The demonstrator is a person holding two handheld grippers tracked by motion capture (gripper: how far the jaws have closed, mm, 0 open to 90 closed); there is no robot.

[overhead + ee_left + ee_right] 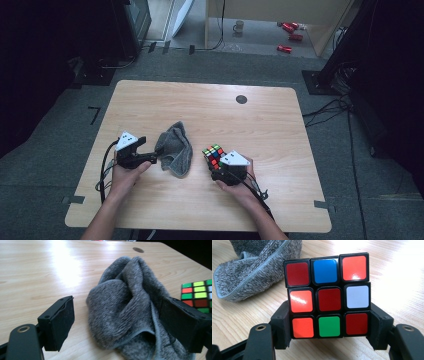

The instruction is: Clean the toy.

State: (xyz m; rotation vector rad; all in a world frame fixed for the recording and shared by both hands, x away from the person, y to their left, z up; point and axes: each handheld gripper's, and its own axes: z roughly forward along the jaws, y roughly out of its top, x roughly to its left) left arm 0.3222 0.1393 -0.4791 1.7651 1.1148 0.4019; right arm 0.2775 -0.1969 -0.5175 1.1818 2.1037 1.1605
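Observation:
A scrambled Rubik's cube stands on the wooden table, and my right gripper is shut on it, with the pads pressing the sides of its bottom row. In the high view the cube sits just ahead of the right gripper. A crumpled grey cloth lies to the cube's left. My left gripper is open wide, and the near part of the cloth lies between its jaws. From above, the left gripper points right at the cloth.
The light wooden table has a small dark round hole near its far edge. Cables trail from both grippers toward the front edge. Beyond the table, cans and a cup lie on the floor by dark equipment.

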